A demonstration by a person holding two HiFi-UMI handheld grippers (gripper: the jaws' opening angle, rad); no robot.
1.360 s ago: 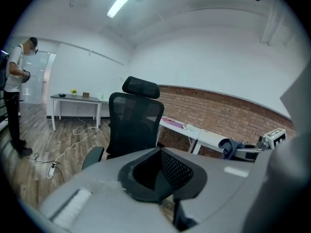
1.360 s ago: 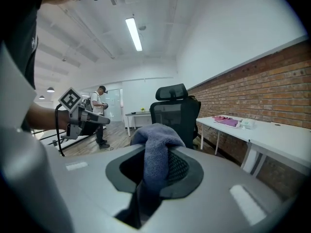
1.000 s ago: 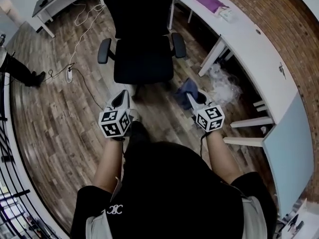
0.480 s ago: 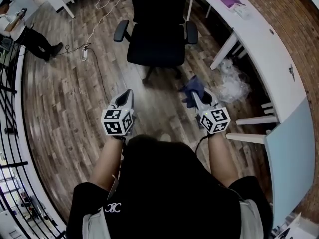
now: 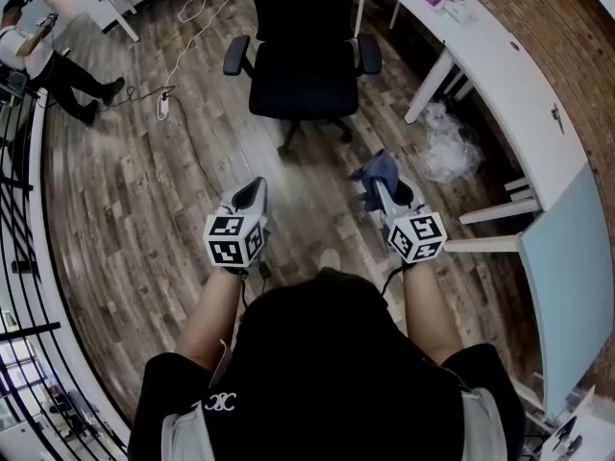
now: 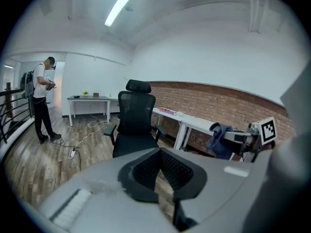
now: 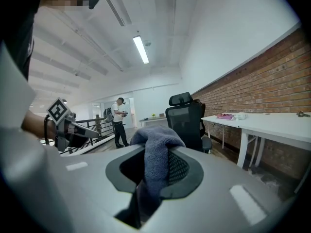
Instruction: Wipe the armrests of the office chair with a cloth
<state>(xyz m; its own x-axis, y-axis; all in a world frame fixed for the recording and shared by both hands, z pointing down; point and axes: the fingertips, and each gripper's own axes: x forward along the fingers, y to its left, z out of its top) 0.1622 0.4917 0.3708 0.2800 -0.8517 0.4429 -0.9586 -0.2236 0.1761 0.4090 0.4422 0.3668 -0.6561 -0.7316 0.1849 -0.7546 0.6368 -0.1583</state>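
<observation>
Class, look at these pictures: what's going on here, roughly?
A person stands facing a black office chair, one gripper in each hand. The right gripper is shut on a blue cloth. The left gripper is shut and empty. Neither gripper touches the chair or its armrests.

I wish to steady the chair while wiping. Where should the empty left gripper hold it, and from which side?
Probably the armrest on the left gripper's side, from above: its pad is a narrow level bar that opened jaws could span, and the chair faces you.
</observation>
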